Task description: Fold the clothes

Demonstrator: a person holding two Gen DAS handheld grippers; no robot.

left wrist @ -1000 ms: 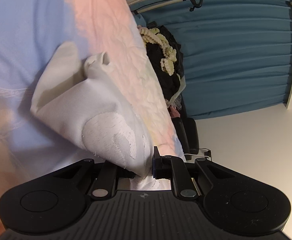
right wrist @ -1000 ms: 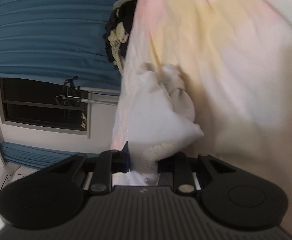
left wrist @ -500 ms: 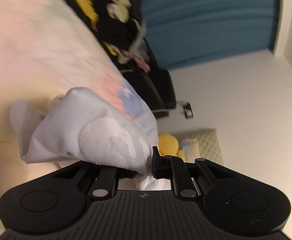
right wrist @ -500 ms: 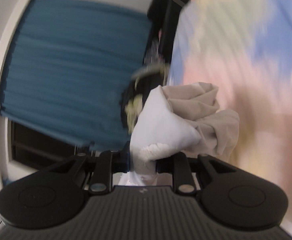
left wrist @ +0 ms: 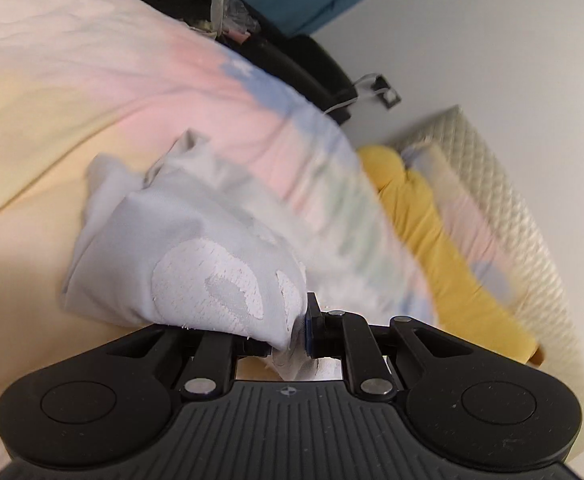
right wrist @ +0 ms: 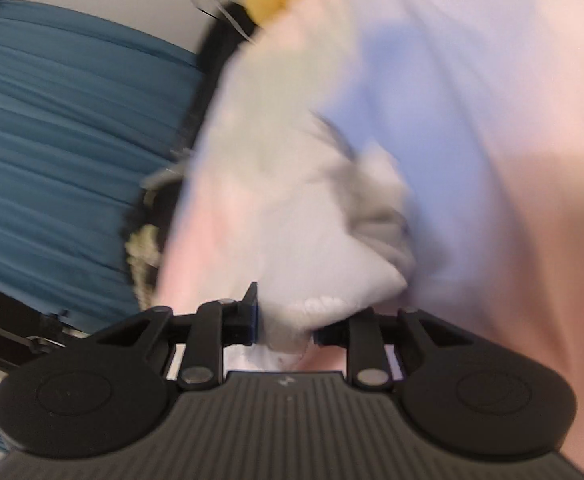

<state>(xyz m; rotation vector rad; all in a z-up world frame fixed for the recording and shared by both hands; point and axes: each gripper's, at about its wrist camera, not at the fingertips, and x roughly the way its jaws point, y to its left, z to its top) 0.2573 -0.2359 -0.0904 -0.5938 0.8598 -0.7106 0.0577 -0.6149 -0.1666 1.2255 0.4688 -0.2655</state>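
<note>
Both wrist views have swung across the pastel bedspread (left wrist: 92, 92) since a second ago, and a yellow cushion (left wrist: 448, 240) now shows in the left view. On the left, the left gripper (left wrist: 292, 332) stays narrowly clamped on the white garment (left wrist: 196, 248), bunched just above the bedspread. On the right, the right gripper (right wrist: 286, 322) has just been opening slightly, garment fabric (right wrist: 332, 264) still pinched between its jaws.

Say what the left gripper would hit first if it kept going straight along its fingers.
Probably the pastel bedspread. The left gripper is shut on a white garment bunched ahead of it, and the bedspread fills the view beyond; depth is unclear.
</note>
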